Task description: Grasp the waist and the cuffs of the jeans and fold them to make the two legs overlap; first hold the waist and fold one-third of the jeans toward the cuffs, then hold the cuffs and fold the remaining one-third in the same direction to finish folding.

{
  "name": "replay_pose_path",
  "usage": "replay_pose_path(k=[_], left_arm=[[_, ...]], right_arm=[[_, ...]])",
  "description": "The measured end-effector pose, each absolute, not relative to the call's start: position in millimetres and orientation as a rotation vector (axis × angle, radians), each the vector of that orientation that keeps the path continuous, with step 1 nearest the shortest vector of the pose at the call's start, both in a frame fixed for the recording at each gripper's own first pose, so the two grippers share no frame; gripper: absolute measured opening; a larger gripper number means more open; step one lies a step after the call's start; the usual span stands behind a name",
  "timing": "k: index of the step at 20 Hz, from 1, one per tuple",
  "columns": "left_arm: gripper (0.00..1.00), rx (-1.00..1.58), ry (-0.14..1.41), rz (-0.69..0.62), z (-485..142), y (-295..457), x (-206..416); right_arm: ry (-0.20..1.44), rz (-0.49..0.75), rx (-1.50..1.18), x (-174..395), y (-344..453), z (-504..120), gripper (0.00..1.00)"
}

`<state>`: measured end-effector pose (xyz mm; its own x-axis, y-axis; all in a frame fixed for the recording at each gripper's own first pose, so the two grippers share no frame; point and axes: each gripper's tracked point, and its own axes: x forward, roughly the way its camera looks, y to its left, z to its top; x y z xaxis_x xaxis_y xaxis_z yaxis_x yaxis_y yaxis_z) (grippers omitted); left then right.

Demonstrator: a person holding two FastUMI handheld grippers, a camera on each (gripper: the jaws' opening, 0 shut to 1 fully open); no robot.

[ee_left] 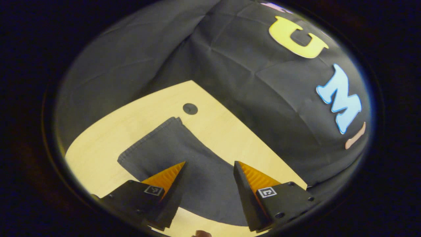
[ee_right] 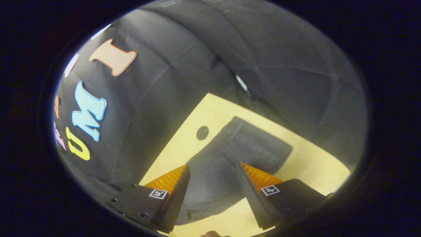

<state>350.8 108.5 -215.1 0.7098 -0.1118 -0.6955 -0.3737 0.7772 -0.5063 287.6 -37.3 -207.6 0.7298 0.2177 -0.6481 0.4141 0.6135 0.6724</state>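
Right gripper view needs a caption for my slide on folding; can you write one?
Open right gripper poised above dark jeans lying on a light wooden table.

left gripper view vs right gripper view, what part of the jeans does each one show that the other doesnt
Left gripper view: the hemmed cuff end of the jeans, beyond the open left gripper.
Right gripper view: the waist end with its stitched seams, beyond the open right gripper.
Both: dark jeans lying flat on the wooden table, and a round dark spot on the tabletop.
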Motion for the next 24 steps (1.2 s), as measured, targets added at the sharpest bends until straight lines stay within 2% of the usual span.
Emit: replay_pose_path(k=[3, 8, 11, 14, 15, 16, 20, 21, 22, 24], left_arm=[[0.90, -0.606, 0.684, 0.128, -191, 101, 341], [0.91, -0.539, 0.558, 0.124, -163, 97, 325], [0.90, -0.453, 0.522, 0.107, -153, 97, 313], [0.90, -0.410, 0.505, 0.074, -143, 87, 299], [0.90, -0.400, 0.500, 0.063, -141, 81, 295], [0.90, -0.386, 0.495, 0.053, -139, 78, 290], [0.90, -0.310, 0.457, 0.037, -132, 71, 275], [0.90, -0.296, 0.453, 0.037, -132, 70, 271], [0.90, -0.296, 0.456, 0.032, -133, 68, 267], [0.90, -0.307, 0.463, 0.028, -134, 64, 262]], right_arm=[[0.730, -0.249, 0.960, 263, -53, -226, 0.87], [0.757, -0.372, 1.022, 260, -44, -270, 0.88], [0.765, -0.457, 1.037, 260, -44, -288, 0.88], [0.755, -0.481, 1.036, 269, -36, -300, 0.88], [0.767, -0.493, 1.023, 268, -35, -306, 0.94], [0.764, -0.504, 1.012, 267, -37, -306, 0.73], [0.765, -0.437, 0.989, 270, -36, -311, 0.41], [0.761, -0.424, 0.987, 269, -36, -310, 0.37], [0.761, -0.415, 0.986, 270, -37, -307, 0.29], [0.726, -0.383, 0.948, 266, -42, -292, 0.21]])
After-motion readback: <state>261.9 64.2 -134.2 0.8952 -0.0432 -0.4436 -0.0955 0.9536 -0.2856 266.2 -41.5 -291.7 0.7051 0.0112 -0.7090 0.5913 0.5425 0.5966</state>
